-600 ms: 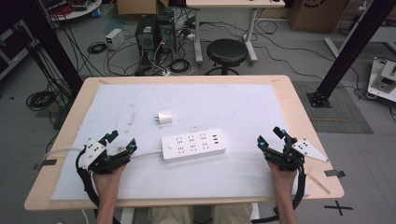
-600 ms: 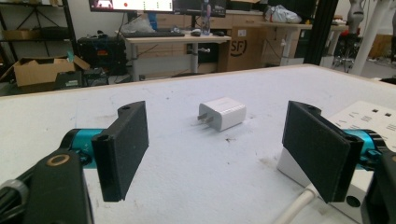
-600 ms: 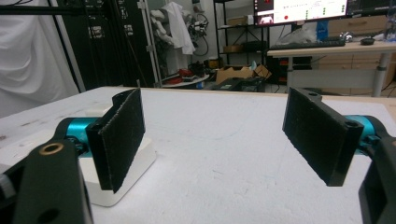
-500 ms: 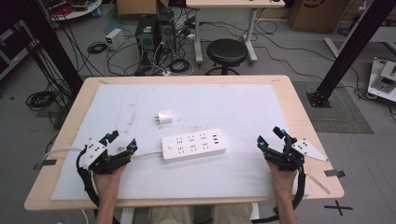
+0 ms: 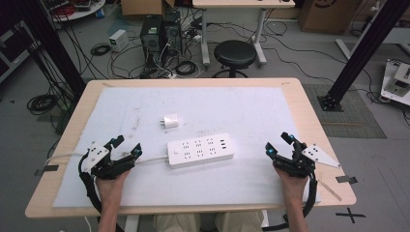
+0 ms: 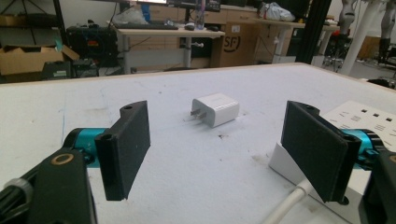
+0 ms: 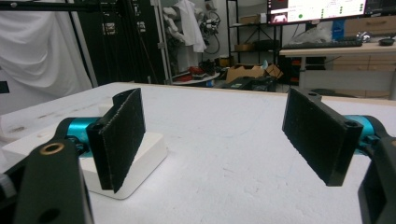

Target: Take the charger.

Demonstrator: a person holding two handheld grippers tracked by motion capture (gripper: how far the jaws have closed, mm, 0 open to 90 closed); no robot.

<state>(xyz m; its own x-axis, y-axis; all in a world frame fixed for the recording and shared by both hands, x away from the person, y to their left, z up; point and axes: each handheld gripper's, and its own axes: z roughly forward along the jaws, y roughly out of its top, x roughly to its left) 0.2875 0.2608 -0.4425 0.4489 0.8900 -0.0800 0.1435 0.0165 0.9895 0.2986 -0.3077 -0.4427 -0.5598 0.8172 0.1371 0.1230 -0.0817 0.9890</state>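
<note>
Left gripper [image 5: 126, 146] wide open, empty | right gripper [image 5: 279, 144] wide open, empty | charger [image 5: 170, 121] lying just behind power strip [image 5: 201, 152] | approach low, square jaws across charger body, keep prongs clear for plugging.

A black stool [image 5: 234, 53] stands beyond the table's [image 5: 300, 101] far edge — well ahead of both claws. Computer towers [image 5: 159, 34] sit left of it — amid cables.
</note>
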